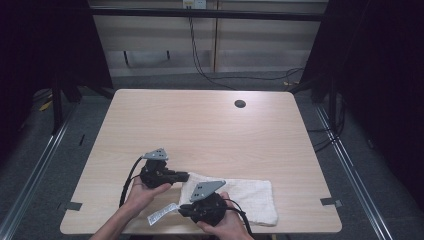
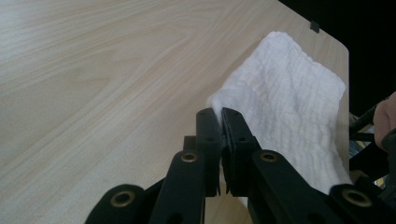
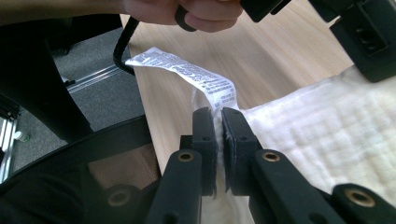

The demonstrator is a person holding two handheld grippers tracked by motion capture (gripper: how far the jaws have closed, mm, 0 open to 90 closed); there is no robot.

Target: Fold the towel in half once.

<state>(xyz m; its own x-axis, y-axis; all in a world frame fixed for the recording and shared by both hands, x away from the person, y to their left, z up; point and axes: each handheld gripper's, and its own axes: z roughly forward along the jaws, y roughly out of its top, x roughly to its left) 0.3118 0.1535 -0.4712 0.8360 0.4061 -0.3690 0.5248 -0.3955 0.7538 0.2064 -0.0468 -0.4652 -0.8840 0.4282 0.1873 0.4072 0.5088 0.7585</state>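
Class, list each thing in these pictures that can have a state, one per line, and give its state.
White towel: folded, lying flat near the table's front edge, two corners pinched.
Care label: attached at the towel's corner, sticking out past the jaws.
Left gripper: shut on a towel corner.
Right gripper: shut on the towel corner by the label.
Table: bearing the towel.

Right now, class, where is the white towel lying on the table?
In the high view the white towel lies at the table's near right edge, its left end pinched by the left gripper and right gripper.
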